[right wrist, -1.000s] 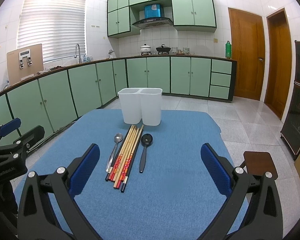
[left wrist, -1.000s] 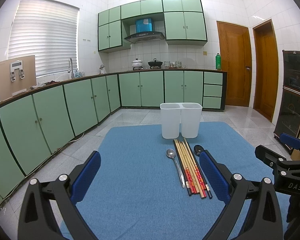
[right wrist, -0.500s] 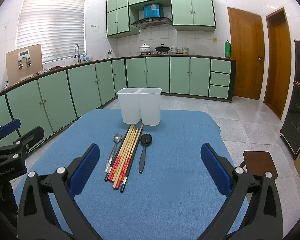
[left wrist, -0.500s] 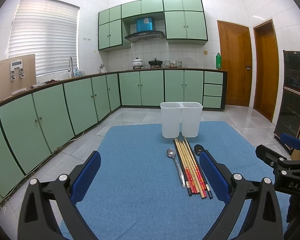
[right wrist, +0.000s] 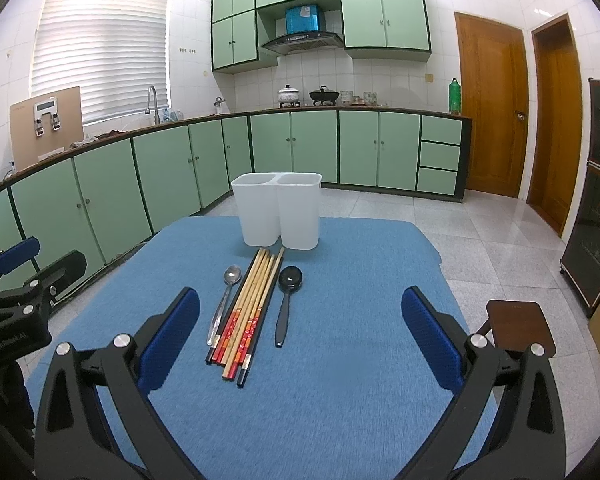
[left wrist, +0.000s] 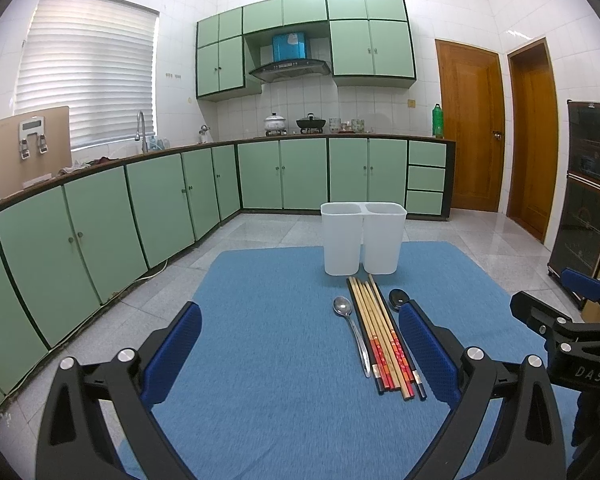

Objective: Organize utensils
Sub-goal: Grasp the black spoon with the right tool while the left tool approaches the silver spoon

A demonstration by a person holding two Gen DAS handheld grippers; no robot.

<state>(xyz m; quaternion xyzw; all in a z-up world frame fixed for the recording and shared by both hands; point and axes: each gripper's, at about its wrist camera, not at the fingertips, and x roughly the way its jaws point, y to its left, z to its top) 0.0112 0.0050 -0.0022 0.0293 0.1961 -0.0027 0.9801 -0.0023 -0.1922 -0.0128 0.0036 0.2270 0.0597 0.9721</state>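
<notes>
The black spoon (left wrist: 398,299) is partly hidden behind the left gripper (left wrist: 300,354); chopsticks (right wrist: 247,312) are seen ahead of the right gripper (right wrist: 300,336). Both grippers are held released, empty.

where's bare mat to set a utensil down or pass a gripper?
Bare: the blue mat right of the black spoon, and left of the metal spoon. Crowded: the centre strip, where chopsticks lie between both spoons, ending near the white double bin.

My pads (right wrist: 168,330): blue. Mat (right wrist: 340,360): blue. Holder (right wrist: 278,216): white. Chopsticks (right wrist: 250,308): tan, red-patterned ends. Spoons: silver (right wrist: 224,300), black (right wrist: 288,300).
</notes>
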